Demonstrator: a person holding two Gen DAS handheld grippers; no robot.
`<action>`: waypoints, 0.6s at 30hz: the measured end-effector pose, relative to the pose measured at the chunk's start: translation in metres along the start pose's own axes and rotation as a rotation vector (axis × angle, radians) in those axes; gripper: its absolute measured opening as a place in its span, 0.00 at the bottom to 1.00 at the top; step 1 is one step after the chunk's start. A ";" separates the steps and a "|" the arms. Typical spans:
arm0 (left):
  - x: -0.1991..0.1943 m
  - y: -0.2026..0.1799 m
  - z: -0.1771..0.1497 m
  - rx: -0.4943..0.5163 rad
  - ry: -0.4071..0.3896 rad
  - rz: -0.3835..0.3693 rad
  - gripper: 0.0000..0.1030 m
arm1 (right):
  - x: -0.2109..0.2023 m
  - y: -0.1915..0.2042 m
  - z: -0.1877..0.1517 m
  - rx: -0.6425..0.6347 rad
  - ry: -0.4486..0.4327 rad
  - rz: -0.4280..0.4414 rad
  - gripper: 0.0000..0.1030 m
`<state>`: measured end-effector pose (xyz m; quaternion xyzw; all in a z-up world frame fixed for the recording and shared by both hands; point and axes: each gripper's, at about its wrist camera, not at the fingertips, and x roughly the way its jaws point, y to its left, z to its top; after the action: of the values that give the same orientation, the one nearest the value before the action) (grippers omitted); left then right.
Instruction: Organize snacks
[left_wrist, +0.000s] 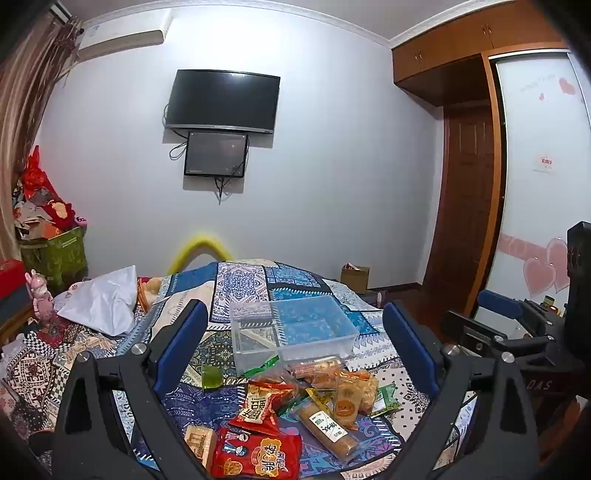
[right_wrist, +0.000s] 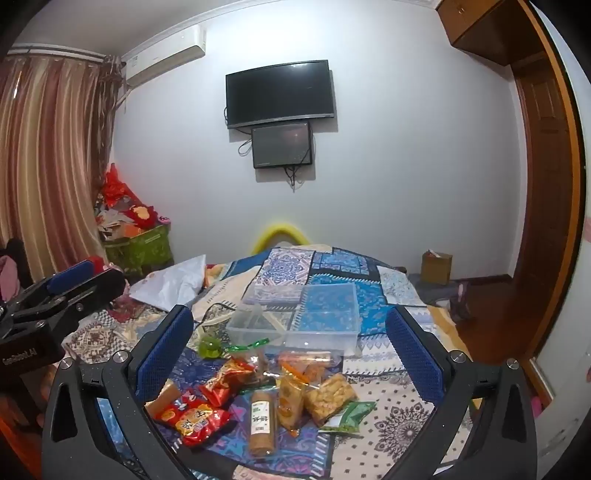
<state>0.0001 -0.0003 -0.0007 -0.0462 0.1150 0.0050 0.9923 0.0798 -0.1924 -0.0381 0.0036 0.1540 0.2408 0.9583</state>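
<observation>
A pile of snack packets lies on the patterned bedspread: red packets (left_wrist: 255, 454) (right_wrist: 195, 417), a brown biscuit roll (left_wrist: 328, 428) (right_wrist: 263, 417), orange cracker packs (left_wrist: 347, 395) (right_wrist: 327, 397) and a green packet (right_wrist: 351, 415). A clear plastic box (left_wrist: 295, 328) (right_wrist: 299, 317) stands empty just beyond the pile. My left gripper (left_wrist: 295, 339) is open above the pile, holding nothing. My right gripper (right_wrist: 291, 343) is open above the pile too, holding nothing. Each gripper shows at the edge of the other's view.
A small green jelly cup (left_wrist: 211, 376) (right_wrist: 210, 347) sits left of the box. A white pillow (left_wrist: 99, 302) lies at the bed's left. A green bin of clutter (left_wrist: 55, 254), a cardboard box (right_wrist: 436, 267) on the floor and a wardrobe (left_wrist: 480, 166) surround the bed.
</observation>
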 end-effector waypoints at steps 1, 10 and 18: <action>0.000 0.000 0.000 -0.001 0.003 0.000 0.94 | 0.001 -0.001 0.000 0.004 0.011 -0.005 1.00; 0.003 0.000 0.000 -0.018 0.010 -0.001 0.94 | -0.001 0.007 0.002 -0.004 0.007 -0.019 1.00; 0.004 0.003 -0.002 -0.023 0.011 0.001 0.95 | 0.004 0.002 -0.001 0.009 0.004 -0.003 1.00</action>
<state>0.0033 0.0025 -0.0040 -0.0575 0.1203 0.0064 0.9910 0.0819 -0.1893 -0.0398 0.0071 0.1572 0.2385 0.9583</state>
